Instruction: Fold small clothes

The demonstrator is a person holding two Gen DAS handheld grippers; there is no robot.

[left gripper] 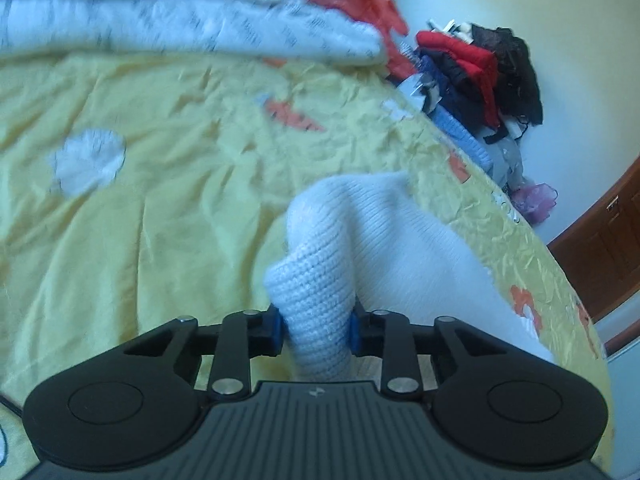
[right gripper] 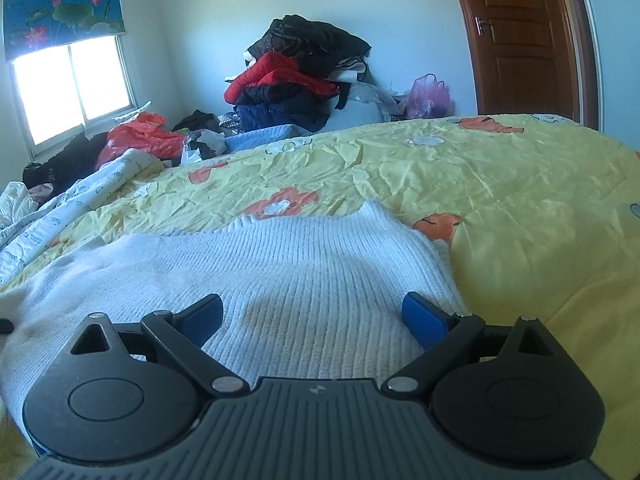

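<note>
A small white knitted sweater (right gripper: 280, 268) lies on a yellow flowered bedsheet (right gripper: 500, 200). In the left wrist view my left gripper (left gripper: 316, 330) is shut on a bunched fold of the white sweater (left gripper: 316, 280) and lifts it off the sheet (left gripper: 160, 200); the rest of the knit trails to the right. In the right wrist view my right gripper (right gripper: 316, 318) is open, its blue pads (right gripper: 424, 320) spread wide just above the flat sweater, holding nothing.
A heap of dark, red and blue clothes (right gripper: 296, 76) stands beyond the bed's far edge, also in the left wrist view (left gripper: 480, 76). A white printed quilt (left gripper: 180, 20) lies bunched at the head. A red bag (right gripper: 144, 136), window (right gripper: 72, 88) and wooden door (right gripper: 520, 36) show behind.
</note>
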